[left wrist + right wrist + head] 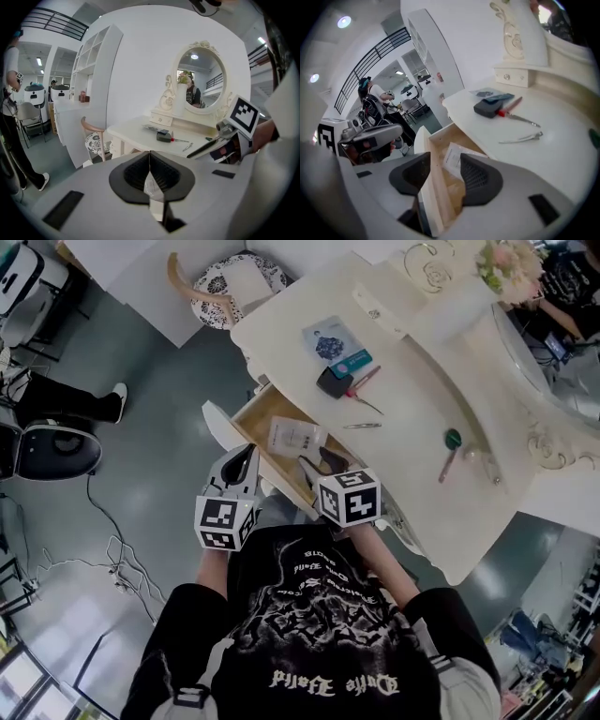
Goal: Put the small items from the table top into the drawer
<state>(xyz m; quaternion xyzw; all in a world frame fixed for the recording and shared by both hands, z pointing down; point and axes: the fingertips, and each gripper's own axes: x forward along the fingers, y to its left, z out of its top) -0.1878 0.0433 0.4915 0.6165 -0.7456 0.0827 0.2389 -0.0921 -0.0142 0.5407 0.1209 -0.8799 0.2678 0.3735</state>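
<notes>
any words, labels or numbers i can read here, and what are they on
No text here reads cleanly enough to quote.
Black shirt: pale gothic lettering, seen upside down, too ornate and blurred to read.
White packet in the drawer: dark print, too small.
Blue and white card on the table: print too small.
Teal card beside it: print too small.

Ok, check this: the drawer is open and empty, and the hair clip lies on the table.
Wrong on one count: the drawer is open but not empty. The head view shows a white packet lying in it. The hair clip does lie on the table.
</notes>
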